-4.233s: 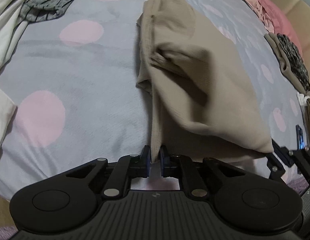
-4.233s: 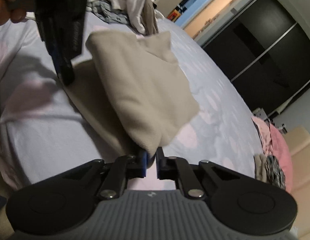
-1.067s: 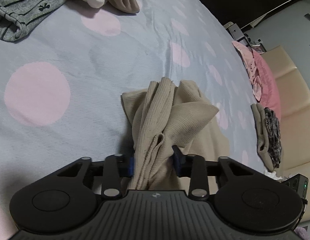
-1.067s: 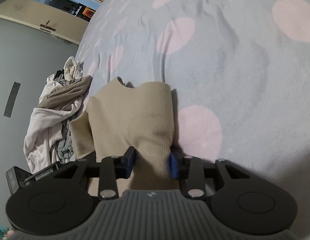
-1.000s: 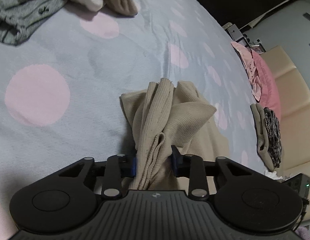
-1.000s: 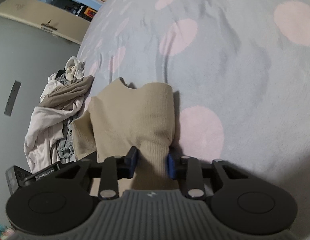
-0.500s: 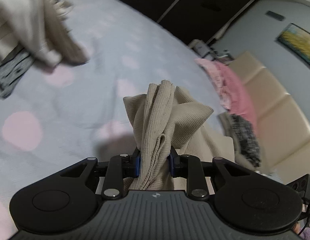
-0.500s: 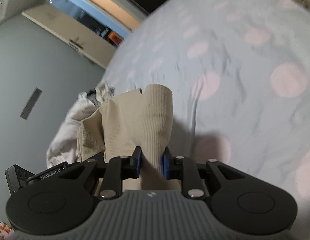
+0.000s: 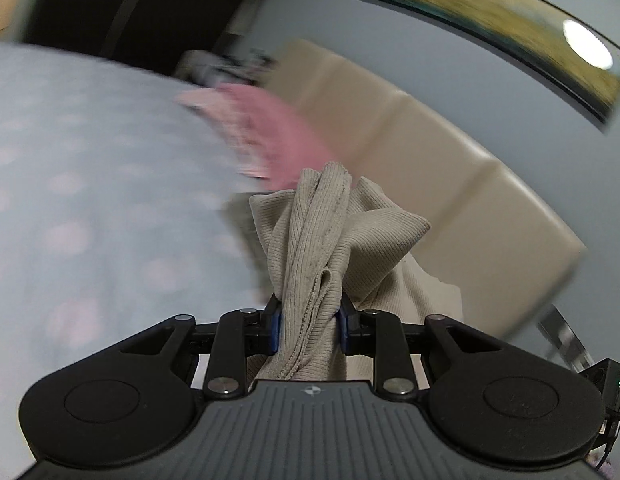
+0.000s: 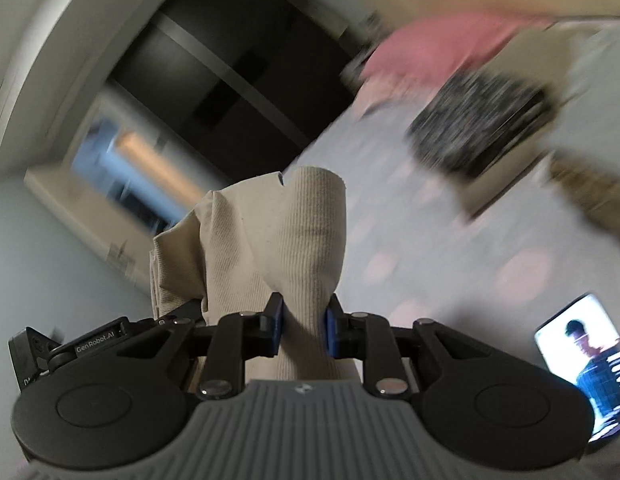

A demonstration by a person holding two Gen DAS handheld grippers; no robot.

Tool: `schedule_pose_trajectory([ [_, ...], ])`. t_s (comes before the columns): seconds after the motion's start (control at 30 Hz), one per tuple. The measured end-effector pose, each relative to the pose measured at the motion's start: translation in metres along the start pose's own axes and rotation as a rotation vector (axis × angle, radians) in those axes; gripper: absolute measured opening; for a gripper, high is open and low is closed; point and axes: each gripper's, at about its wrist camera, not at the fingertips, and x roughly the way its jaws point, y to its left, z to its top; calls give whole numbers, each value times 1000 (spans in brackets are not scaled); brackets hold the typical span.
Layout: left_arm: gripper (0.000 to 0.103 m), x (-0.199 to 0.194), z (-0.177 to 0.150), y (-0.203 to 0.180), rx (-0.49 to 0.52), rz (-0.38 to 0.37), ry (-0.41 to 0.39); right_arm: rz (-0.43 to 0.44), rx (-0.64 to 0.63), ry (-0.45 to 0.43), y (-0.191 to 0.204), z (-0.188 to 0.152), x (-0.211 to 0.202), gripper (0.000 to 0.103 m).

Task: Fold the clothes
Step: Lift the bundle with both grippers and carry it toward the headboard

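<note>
Aloft over the spotted bed (image 9: 90, 184), the beige top (image 9: 322, 240) hangs bunched between both tongs: left gripper (image 9: 309, 326) pinching one end, right gripper (image 10: 303, 330) the other, apparently to carry it, folded, toward the pink pile (image 9: 270, 132).

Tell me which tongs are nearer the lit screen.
Right. The lit screen sits close beside the right tongs. The left tongs are on their opposite side, farther off. Both clamp the beige garment.
</note>
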Motion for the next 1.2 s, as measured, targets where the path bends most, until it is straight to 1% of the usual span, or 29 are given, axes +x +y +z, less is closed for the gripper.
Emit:
schedule_pose_trajectory([
  [0.13, 23, 59, 21, -58, 104, -114, 43, -70, 39, -147, -24, 38, -45, 23],
  [0.27, 23, 115, 29, -110, 193, -196, 80, -141, 80, -261, -54, 72, -77, 24],
  [0.33, 23, 142, 31, -131, 222, -220, 107, -175, 102, -304, -70, 86, -88, 24],
  [0.4, 23, 166, 26, -150, 248, -237, 136, -204, 131, -337, -89, 98, -95, 24],
  [0.57, 23, 231, 18, -179, 327, -266, 210, -283, 180, -394, -131, 120, -103, 24],
  [0.7, 23, 280, 10, -198, 380, -285, 266, -351, 243, -424, -167, 134, -100, 24],
  [0.87, 23, 331, 8, -210, 417, -328, 314, -424, 299, -472, -200, 146, -88, 24],
  [1.0, 23, 370, 6, -210, 418, -344, 361, -480, 325, -492, -219, 157, -77, 24],
  [1.07, 23, 387, 2, -208, 419, -347, 385, -519, 306, -497, -230, 161, -67, 24],
  [1.2, 24, 415, -8, -199, 410, -343, 429, -574, 321, -477, -248, 149, -65, 24],
])
